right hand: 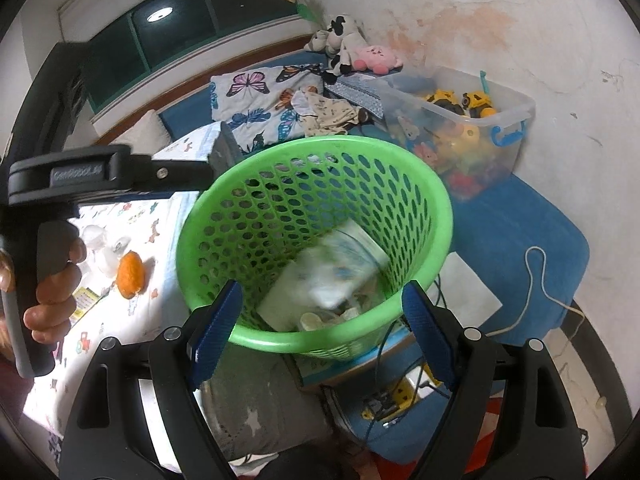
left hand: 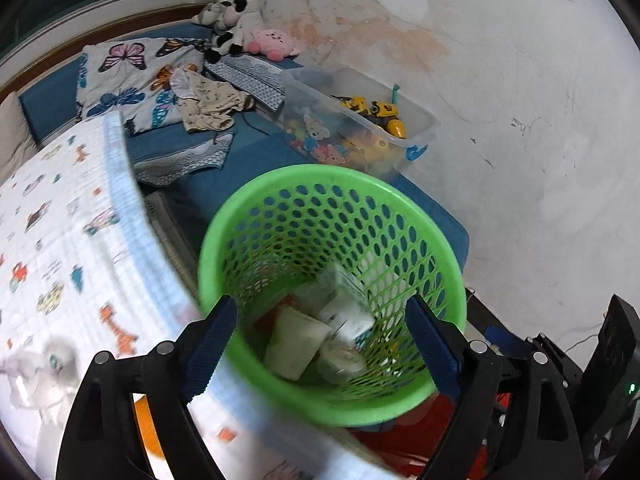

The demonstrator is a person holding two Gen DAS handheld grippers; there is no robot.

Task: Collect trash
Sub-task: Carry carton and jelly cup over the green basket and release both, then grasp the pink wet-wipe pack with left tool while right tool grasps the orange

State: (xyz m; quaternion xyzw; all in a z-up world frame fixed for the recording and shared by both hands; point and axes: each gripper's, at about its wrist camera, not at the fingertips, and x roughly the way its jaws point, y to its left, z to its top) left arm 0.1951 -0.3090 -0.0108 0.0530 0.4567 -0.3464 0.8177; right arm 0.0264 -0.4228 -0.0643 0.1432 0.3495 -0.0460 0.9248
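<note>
A green perforated waste basket (left hand: 400, 208) stands beside the bed and holds paper cups (left hand: 294, 342) and white wrappers; it also shows in the right wrist view (right hand: 280, 172) with a blurred white packet (right hand: 332, 276) inside. My left gripper (left hand: 320, 348) is open and empty just above the basket's near rim. My right gripper (right hand: 320, 332) is open and empty over the basket's near rim. The left gripper's body (right hand: 80, 178) and the hand on it show at the left of the right wrist view. An orange peel (right hand: 130, 274) and crumpled white tissue (right hand: 102, 248) lie on the patterned bedsheet.
A clear bin of toys (left hand: 360, 120) sits behind the basket on the blue mat (right hand: 520, 216). Plush toys (left hand: 240, 20), a butterfly blanket (left hand: 124, 76) and clothes lie further back. Cables (right hand: 536, 280) and a power strip (right hand: 384, 404) are on the floor at right.
</note>
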